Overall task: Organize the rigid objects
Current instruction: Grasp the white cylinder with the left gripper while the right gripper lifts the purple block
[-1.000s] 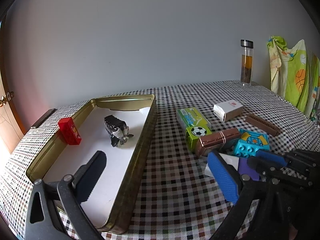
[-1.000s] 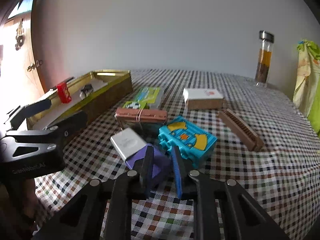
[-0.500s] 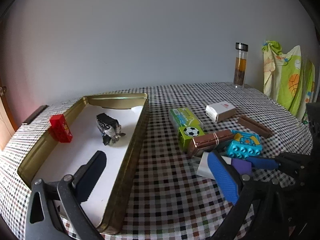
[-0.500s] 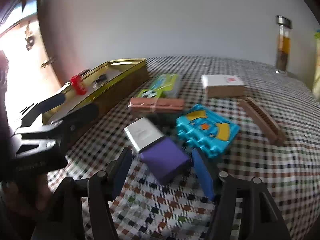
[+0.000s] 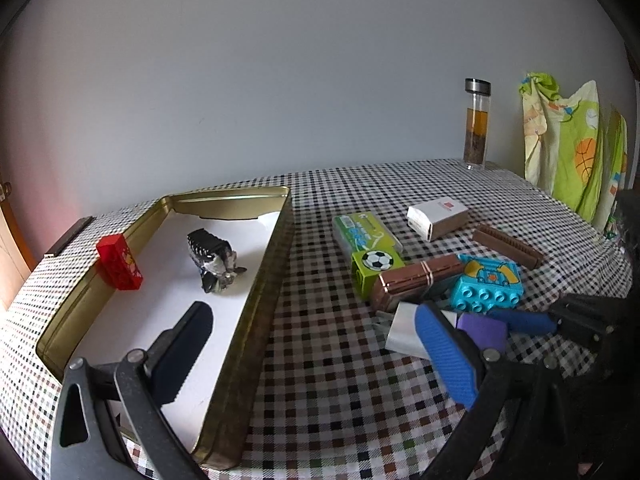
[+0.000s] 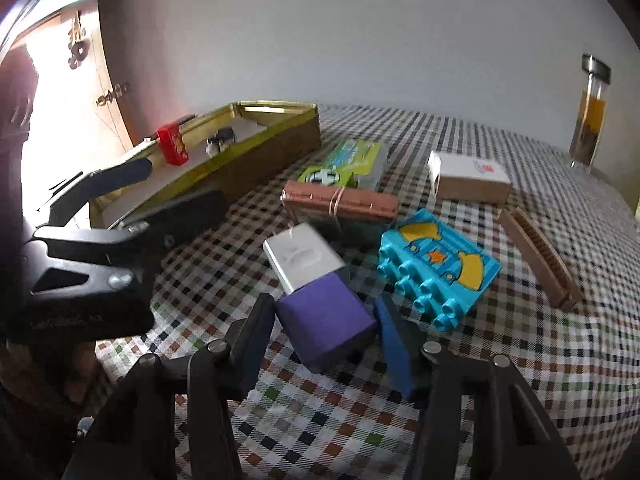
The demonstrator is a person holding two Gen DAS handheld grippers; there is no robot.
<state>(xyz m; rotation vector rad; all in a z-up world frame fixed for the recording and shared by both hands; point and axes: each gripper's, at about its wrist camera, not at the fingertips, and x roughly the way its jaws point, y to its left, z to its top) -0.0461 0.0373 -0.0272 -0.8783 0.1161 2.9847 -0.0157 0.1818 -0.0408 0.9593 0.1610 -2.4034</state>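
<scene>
A purple and silver box (image 6: 316, 284) lies on the checked tablecloth. My right gripper (image 6: 326, 328) is open with one finger on each side of its purple end, not clamped on it. The box also shows in the left wrist view (image 5: 460, 330). My left gripper (image 5: 316, 356) is open and empty, low over the near right rim of a gold tin tray (image 5: 256, 320). The tray holds a red block (image 5: 119, 263) and a black and silver clip (image 5: 214, 258).
On the cloth lie a blue toy block (image 6: 438, 268), a copper harmonica case (image 6: 340, 200), a green box with a football (image 6: 344, 164), a white and tan box (image 6: 468, 178) and a brown comb (image 6: 538, 256). A glass bottle (image 5: 477, 124) stands far right.
My right gripper's jaws opened wide and moved forward around the purple end of the box. The left gripper shifted only slightly.
</scene>
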